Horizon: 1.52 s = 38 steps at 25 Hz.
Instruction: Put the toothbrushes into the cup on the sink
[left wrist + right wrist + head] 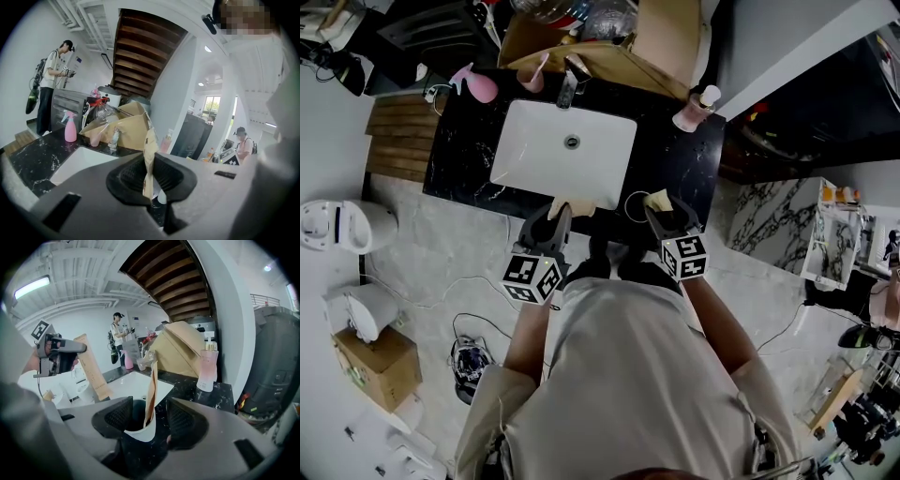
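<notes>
Head view, left to right: the left gripper [553, 221] is clamped narrow on one toothbrush [150, 157], a flat stick in a tan paper sleeve, held upright over the near edge of the black counter [675, 159], in front of the white sink [534, 155]. Further right, a second toothbrush [151, 387] in the same tan sleeve leans in the single white cup [140, 431] on the counter, between the wide-apart jaws of the right gripper [667, 216], which do not press on it. Two toothbrushes, one cup.

The cup [143, 433] is set on the counter [675, 161], right of the sink [534, 152]. One toothbrush [151, 390] is stood in it.
</notes>
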Motion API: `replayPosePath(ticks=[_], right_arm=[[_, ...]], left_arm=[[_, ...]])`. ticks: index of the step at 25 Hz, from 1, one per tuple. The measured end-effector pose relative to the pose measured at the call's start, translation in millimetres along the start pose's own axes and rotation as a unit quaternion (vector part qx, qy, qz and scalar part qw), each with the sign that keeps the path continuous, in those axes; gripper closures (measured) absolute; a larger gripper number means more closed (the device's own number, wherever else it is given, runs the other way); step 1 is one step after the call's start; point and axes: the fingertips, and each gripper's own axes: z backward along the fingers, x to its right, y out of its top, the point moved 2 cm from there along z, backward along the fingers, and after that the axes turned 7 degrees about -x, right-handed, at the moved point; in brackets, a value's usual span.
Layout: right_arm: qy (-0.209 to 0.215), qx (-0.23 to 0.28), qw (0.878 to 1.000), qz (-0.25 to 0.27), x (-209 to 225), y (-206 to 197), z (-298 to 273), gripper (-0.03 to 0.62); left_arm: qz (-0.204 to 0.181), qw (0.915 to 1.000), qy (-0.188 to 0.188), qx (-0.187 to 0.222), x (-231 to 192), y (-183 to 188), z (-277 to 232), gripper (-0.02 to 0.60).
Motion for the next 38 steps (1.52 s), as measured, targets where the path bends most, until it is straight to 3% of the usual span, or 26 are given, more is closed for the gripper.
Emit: replayPosePath(ticks=[10,21,38], right_arm=[[-0.006,0.031,0.999,-0.006,5,9,33,0.361],[-0.013,0.064,0.998,-0.017,16,17,68,0.507],[-0.059,0.081,0.994,-0.050,40,7,96,0.542]], left_arm=[[-0.017,0.9997,-0.017,0.008,17,9,2,0.543],[-0.051,0.9971,-0.053,0.020,47,34,-7,0.543],[-0.084,0.9909,-0.105,-0.004,90,32,-47,0.543]])
